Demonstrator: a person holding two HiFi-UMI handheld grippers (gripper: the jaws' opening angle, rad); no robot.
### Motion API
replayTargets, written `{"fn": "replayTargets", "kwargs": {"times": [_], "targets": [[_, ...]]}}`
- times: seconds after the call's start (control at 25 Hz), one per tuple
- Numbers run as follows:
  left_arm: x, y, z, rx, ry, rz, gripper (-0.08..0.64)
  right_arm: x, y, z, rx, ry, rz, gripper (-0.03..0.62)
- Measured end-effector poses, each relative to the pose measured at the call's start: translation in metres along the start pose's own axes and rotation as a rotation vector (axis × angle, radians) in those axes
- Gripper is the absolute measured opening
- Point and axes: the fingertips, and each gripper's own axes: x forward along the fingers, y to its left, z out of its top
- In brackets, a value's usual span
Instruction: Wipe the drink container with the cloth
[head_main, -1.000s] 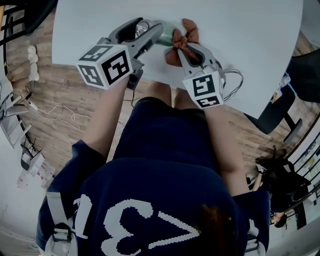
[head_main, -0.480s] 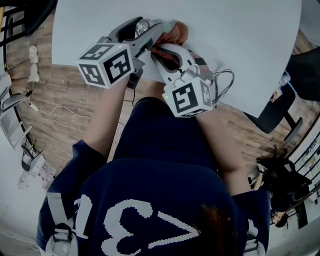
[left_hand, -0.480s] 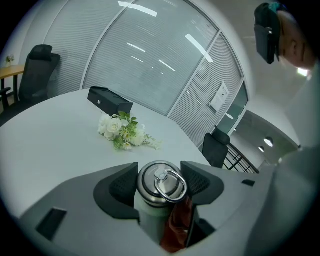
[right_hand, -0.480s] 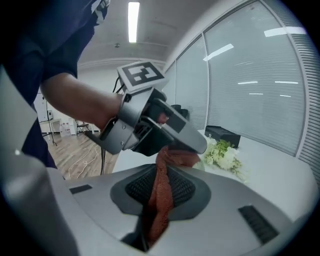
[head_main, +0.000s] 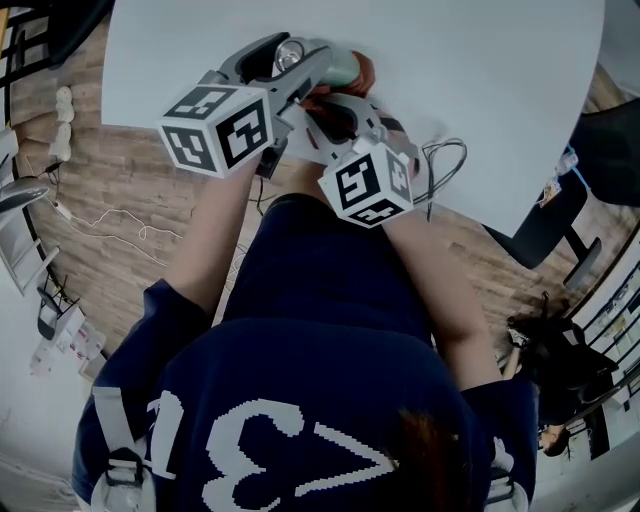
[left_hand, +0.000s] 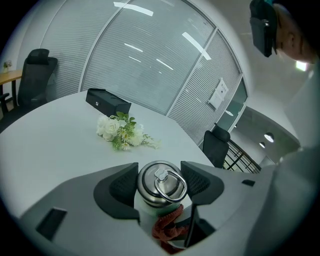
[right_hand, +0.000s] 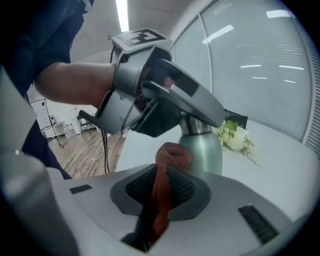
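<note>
The drink container is a pale green bottle (head_main: 342, 66) with a steel cap and ring (left_hand: 161, 182). It is held off the white table (head_main: 480, 80). My left gripper (head_main: 287, 62) is shut on its neck, with the cap between the jaws (left_hand: 160, 176). A rust-red cloth (right_hand: 164, 190) is pinched in my right gripper (right_hand: 162, 202), which comes at the bottle from the near side (head_main: 335, 105). The cloth's bunched end (left_hand: 167, 229) lies against the bottle's green body (right_hand: 202, 150), just below the cap. Most of the bottle's body is hidden by the two grippers.
A bunch of white flowers (left_hand: 122, 131) and a black box (left_hand: 107, 102) lie further back on the table. Office chairs (left_hand: 216, 146) stand round it. A loop of cable (head_main: 445, 160) hangs at the table's near edge by my right gripper.
My right gripper has swung left and nearer to me, carrying the cloth from the bottle's right side down along its near side. The left gripper and bottle have stayed put.
</note>
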Motion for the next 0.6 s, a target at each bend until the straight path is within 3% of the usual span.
{"fn": "replayTargets", "kwargs": {"times": [0.2,0.32,0.44,0.6], "targets": [[0.001,-0.005,-0.002,0.039,0.008,0.004,0.273,0.007,0.006,0.042,-0.062,-0.088,-0.023,0.074],[0.001,-0.006,-0.003,0.039,0.007,0.003,0.273,0.017,0.007,0.016,-0.075,0.003,-0.026,0.074],[0.001,-0.004,-0.003,0.039,0.01,-0.001,0.273,0.016,-0.001,-0.023,-0.021,0.094,-0.028,0.074],[0.001,-0.003,-0.003,0.036,0.014,-0.008,0.273,-0.01,-0.031,-0.048,0.079,0.098,-0.076,0.074]]}}
